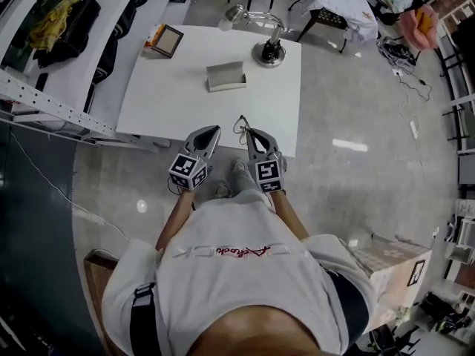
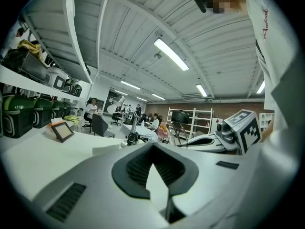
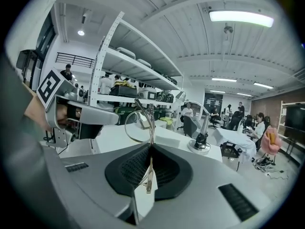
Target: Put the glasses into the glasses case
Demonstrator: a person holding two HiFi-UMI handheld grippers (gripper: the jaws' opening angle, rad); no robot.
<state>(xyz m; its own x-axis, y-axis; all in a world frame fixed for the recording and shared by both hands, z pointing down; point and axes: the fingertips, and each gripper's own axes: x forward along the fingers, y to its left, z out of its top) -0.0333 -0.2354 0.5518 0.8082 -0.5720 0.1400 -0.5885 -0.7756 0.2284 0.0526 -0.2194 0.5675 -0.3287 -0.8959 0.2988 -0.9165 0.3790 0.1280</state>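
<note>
The right gripper is pinched tight on thin wire-framed glasses at the near edge of the white table. They look light, springy and easily bent, so a frame hold seems wise. The left gripper is closed on nothing. The grey glasses case sits mid-table, and I can't make out its inside.

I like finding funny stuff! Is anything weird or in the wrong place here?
Only the glasses: they stick up, pinched in the right tongs, not in the case on the table. Nothing looks spilled or broken.
</note>
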